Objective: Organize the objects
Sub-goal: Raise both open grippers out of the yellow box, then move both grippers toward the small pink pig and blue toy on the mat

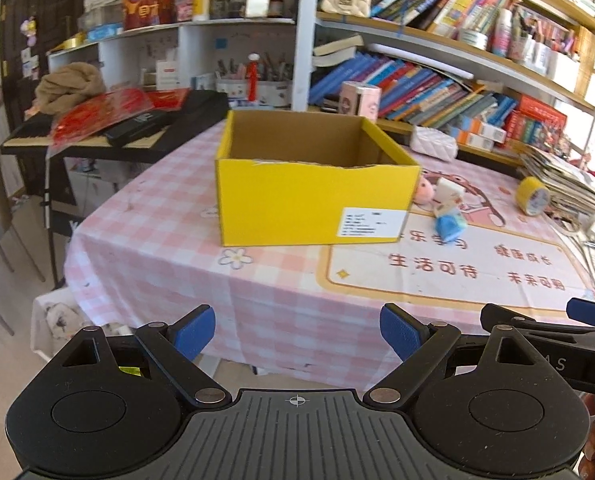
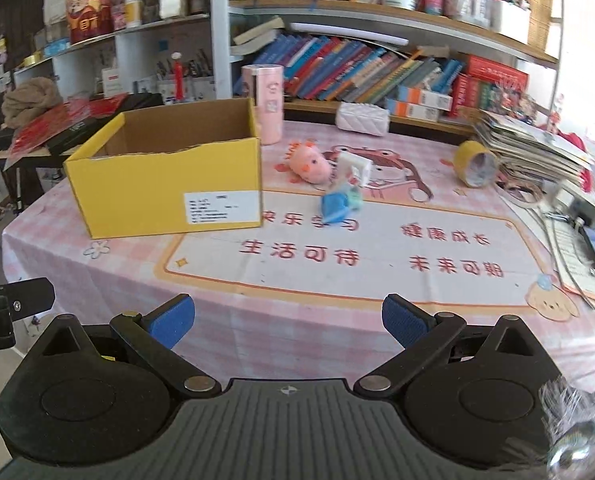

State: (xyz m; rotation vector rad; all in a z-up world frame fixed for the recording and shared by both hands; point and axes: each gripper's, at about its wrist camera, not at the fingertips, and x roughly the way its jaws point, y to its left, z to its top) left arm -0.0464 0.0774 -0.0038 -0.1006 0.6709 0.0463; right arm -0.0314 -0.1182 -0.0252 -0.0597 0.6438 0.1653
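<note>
An open yellow cardboard box with a white label on its front sits on a surface covered by a pink-and-white checked cloth, its inside looking empty from this angle. Just to the right of the box lie three small things close together: a pink plush toy head, a small white block-shaped toy and a small blue toy. Further right, a roll of yellow tape lies on its side beside a stack of magazines. A tall pink cylindrical tin stands behind the box. Crowded bookshelves fill the background. The left gripper and right gripper hover at the near edge of the surface, fingers spread wide, grasping nothing.
</note>
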